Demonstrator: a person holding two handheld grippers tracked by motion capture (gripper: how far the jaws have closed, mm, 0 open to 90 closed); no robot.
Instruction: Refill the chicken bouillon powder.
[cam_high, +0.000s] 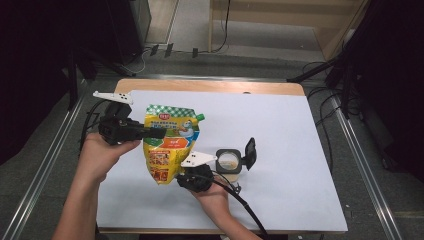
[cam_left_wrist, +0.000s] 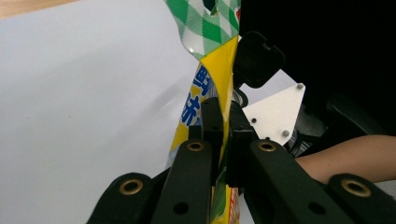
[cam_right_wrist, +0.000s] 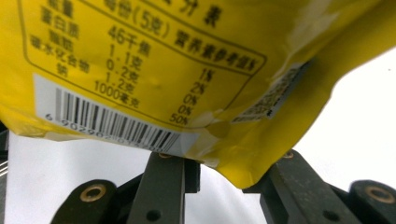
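1. Left hand-held gripper (cam_high: 157, 132) comes in from the pouch's left side, pointing level across the table; jaws clamped tight on the upper part of the yellow sauce pouch (cam_high: 170, 145).
2. In the left gripper view the left hand-held gripper (cam_left_wrist: 223, 122) has both pads pressed flat on the thin edge of the pouch (cam_left_wrist: 219, 70); green-white checked top band sits just above the jaws.
3. Pouch is held up off the table (cam_high: 280, 120), roughly upright, tilted a bit; green cap (cam_high: 200, 117) at its top corner, on the side away from the left hand-held gripper.
4. Right hand-held gripper (cam_high: 186, 176) sits under the pouch's bottom end, pointing up at it.
5. In the right gripper view the right hand-held gripper (cam_right_wrist: 224, 163) stands at a fairly narrow gap with the pouch's lower corner (cam_right_wrist: 233, 163) between the jaws; barcode and nutrition print just above. Cannot tell whether the pads press on it.
6. Small round container (cam_high: 229, 161) with a brownish inside stands on the table just beside the right hand-held gripper, on its right side; its black flip lid (cam_high: 249, 152) stands open, hinged at the far side from the gripper.
7. Container and pouch are apart, not touching.
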